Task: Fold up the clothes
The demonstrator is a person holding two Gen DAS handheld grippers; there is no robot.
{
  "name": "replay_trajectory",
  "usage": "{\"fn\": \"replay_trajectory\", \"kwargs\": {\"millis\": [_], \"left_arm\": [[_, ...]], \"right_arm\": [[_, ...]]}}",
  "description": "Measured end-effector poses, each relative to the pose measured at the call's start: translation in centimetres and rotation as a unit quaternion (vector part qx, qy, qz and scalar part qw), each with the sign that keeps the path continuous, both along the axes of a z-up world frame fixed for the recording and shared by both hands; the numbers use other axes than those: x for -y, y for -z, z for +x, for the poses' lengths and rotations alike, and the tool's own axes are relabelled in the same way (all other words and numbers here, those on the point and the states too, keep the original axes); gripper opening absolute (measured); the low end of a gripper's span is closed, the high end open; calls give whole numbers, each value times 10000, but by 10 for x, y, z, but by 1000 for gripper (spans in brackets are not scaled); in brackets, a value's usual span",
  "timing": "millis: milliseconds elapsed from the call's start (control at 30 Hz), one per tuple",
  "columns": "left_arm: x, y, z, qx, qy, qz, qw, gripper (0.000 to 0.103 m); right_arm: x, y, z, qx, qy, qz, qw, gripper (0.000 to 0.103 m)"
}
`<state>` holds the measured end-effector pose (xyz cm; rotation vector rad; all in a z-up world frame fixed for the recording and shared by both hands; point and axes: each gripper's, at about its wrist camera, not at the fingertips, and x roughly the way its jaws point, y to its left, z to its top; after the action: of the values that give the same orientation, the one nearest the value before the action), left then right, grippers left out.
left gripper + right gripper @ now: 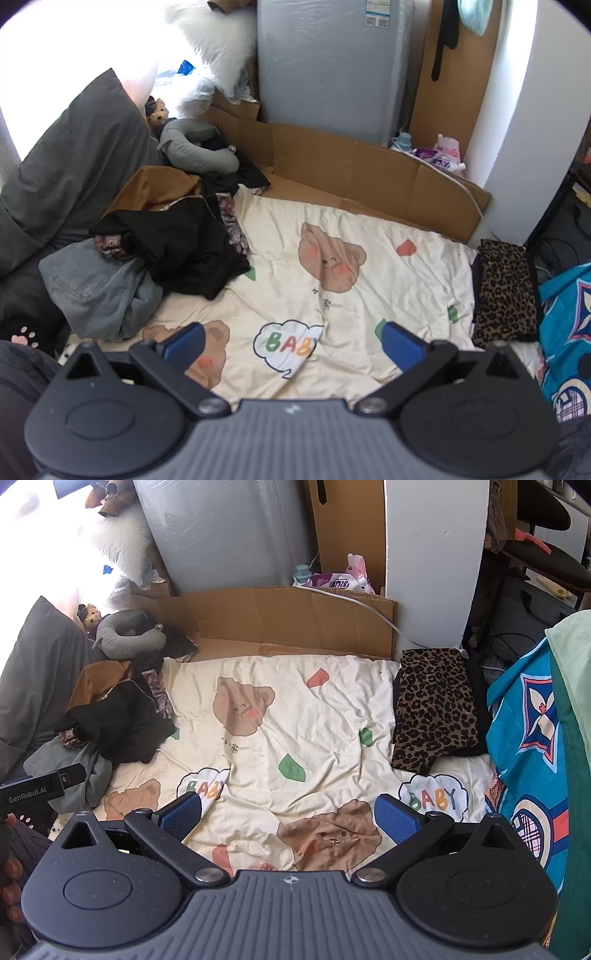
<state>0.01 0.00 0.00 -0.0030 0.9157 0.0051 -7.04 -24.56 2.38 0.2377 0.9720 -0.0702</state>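
A lived-in bedroom: a cream bear-print sheet (295, 716) is covering the bed at centre frame, a grey pillow (70, 162) is leaning at the left edge, unfolded clothes (162, 251) are piling up beside it, and flattened cardboard (288, 620) is lining the wall along the top.

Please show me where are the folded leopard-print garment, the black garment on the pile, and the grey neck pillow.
Folded leopard-print garment (436, 709), right wrist view, top face.
Black garment on the pile (184, 247), left wrist view, middle.
Grey neck pillow (147, 639), right wrist view, curved body.
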Motion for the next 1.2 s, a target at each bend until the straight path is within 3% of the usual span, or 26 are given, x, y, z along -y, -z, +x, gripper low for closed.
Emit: {"fn": "replay_trajectory", "kwargs": {"millis": [1200], "left_arm": [[-4, 2, 2, -9, -59, 21, 10000, 103]], "right_arm": [[-1, 1, 0, 3, 16, 5, 10000, 103]]}}
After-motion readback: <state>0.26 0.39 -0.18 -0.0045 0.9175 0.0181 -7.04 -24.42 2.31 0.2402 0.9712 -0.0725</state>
